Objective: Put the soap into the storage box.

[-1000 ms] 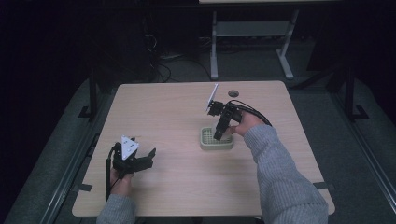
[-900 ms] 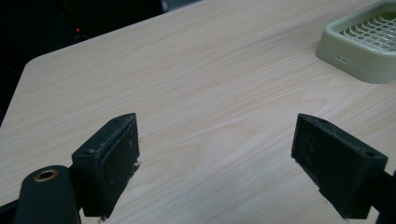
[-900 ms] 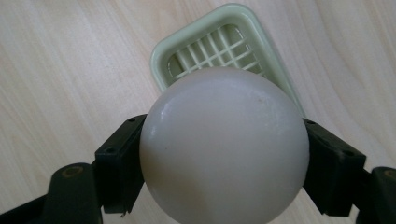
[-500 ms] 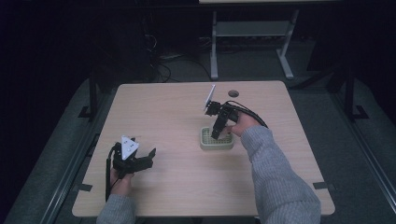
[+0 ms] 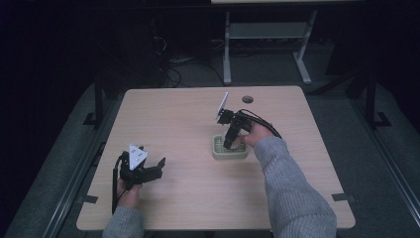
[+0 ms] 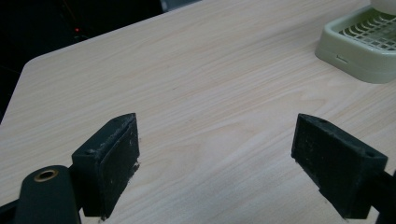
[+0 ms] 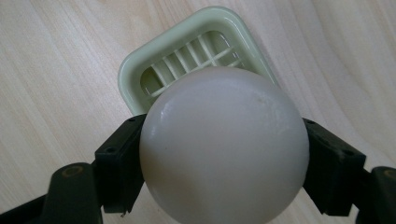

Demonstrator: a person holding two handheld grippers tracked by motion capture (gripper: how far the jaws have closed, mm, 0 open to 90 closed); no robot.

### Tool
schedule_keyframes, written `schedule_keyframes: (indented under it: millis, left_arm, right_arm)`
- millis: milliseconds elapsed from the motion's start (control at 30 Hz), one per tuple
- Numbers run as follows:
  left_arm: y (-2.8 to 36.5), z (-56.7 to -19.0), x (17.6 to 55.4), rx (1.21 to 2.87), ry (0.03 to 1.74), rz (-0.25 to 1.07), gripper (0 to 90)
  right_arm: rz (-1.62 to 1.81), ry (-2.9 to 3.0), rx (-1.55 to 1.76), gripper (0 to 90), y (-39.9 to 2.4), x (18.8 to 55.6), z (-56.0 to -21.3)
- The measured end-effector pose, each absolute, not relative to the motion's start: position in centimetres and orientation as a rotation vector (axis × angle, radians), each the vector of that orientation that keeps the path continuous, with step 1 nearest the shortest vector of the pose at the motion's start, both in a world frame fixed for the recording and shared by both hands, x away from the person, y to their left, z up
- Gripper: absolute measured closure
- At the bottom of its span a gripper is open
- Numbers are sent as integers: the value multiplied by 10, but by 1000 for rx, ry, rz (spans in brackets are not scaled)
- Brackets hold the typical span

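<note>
My right tongs are clamped on a smooth white ball, one black jaw pressed to each side of it; this close look comes from the right gripper view, where the ball hangs directly over the pale green slotted dish. From the high view the ball is hidden behind my hand, and I see the right tongs dipping into the dish from its far side. My left tongs stand wide apart with nothing between them; in the left gripper view the dish sits well beyond them, toward the upper right. In the high view the left tongs rest well to the dish's near left. The tabletop is light wood grain, with a round hole beyond the dish. Farther off, the room is dark, with a metal stand and cables on the floor.
</note>
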State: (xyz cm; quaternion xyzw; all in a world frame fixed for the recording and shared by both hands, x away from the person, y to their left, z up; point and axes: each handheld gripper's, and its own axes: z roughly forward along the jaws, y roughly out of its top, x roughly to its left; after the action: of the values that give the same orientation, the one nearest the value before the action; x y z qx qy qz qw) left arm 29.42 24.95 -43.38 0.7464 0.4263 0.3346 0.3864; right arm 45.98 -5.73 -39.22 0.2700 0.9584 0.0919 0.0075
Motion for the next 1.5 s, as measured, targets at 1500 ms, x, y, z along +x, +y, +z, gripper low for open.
schedule_keyframes:
  millis: [1500]
  left_arm:
    - [249, -433, 294, 1897, 1073, 850, 148]
  right_arm:
    - [212, 2991, 856, 236, -47, 465, -414]
